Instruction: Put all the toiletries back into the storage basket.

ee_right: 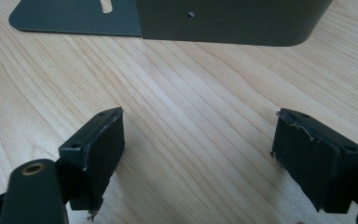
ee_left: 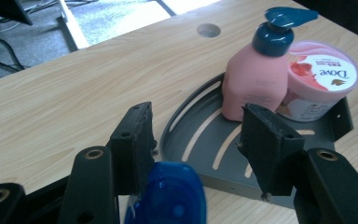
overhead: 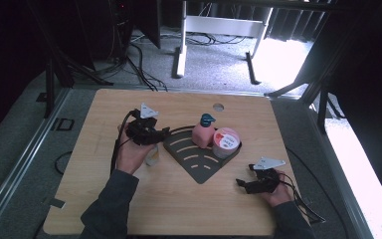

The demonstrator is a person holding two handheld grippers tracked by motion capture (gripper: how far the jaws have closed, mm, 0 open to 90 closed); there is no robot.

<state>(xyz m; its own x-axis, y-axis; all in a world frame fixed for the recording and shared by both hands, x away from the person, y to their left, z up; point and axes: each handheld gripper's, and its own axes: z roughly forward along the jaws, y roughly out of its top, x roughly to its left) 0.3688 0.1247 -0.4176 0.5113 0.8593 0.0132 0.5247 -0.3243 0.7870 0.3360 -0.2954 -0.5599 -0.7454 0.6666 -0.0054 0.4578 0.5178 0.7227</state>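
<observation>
With its jaws spread wide around a blue-capped bottle [ee_left: 168, 196] low between them, the left gripper [ee_left: 196, 140] may lose or tip it against the rack [ee_left: 205, 154] just ahead, while the right gripper [ee_right: 200, 154] rests wide and empty.

High view: worktop [overhead: 104, 199] evenly lit, surroundings near black; overexposed daylight patch on the floor [overhead: 278, 59] past the far right corner, another strip along the right edge. Left gripper view: blue cap [ee_left: 168, 193] close to lens, blurred. Right gripper view: sharp wood grain, soft shadows.
</observation>
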